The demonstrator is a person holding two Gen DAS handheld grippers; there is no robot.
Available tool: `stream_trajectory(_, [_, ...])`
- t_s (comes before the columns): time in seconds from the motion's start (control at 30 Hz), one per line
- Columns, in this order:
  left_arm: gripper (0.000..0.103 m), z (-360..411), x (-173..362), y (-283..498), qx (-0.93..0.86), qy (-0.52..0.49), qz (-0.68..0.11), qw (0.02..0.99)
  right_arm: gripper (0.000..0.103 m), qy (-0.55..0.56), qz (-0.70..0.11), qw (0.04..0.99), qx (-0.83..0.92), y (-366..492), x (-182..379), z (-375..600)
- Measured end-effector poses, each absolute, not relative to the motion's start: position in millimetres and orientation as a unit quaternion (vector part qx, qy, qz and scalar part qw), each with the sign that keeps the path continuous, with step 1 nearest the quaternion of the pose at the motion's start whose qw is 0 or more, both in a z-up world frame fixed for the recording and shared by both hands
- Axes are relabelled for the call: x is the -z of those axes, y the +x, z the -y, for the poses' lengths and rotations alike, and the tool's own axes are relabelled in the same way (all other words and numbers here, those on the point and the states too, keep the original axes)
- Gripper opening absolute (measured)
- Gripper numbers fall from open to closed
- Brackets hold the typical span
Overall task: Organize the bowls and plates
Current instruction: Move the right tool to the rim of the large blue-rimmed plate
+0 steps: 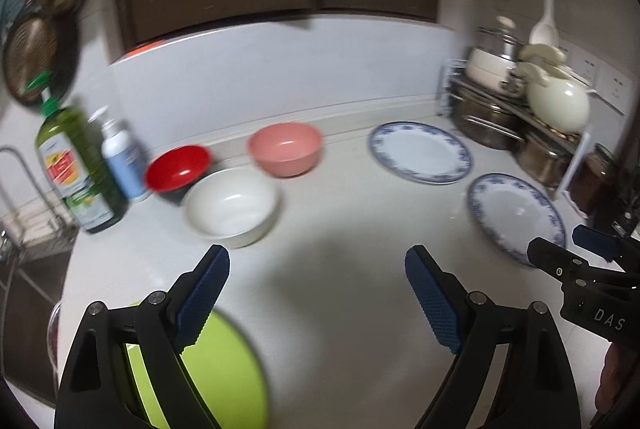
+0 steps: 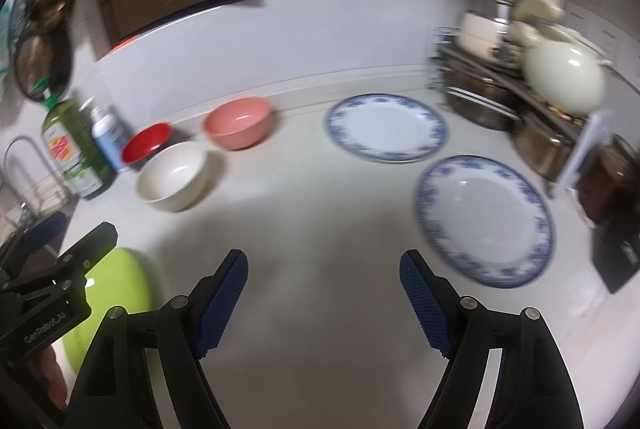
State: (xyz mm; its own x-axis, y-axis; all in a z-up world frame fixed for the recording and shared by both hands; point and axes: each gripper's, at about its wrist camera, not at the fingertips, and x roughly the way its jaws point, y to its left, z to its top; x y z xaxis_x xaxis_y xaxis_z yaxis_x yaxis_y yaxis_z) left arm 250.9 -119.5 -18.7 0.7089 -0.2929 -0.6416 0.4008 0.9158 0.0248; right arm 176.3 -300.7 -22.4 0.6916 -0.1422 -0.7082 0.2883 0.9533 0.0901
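Since nothing is stacked yet, task looks barely begun: on the worktop white bowl, red bowl and pink bowl cluster at 10–11 o'clock, separate; two blue-rimmed plates lie apart at 1–3 o'clock; green plate at 8 o'clock. All grouping remains, by my judgement. Left tool: jaws wide, empty, above the green plate's edge. Right tool: jaws wide, holding nothing, touching nothing
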Motion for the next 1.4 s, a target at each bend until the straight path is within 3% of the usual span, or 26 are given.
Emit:
stream_trajectory(0.7, [0.091,260.2,17.9,241.4,0.237,0.147,-0.318,0.906,0.079,0.142,-0.347,0.906,0.199,133.9,25.1,440.0])
stream_trajectory(1.4, [0.091,330.5,73.0,294.3,0.250,0.155,-0.364,0.884,0.079,0.166,-0.373,0.880,0.243,168.5,73.3,505.5])
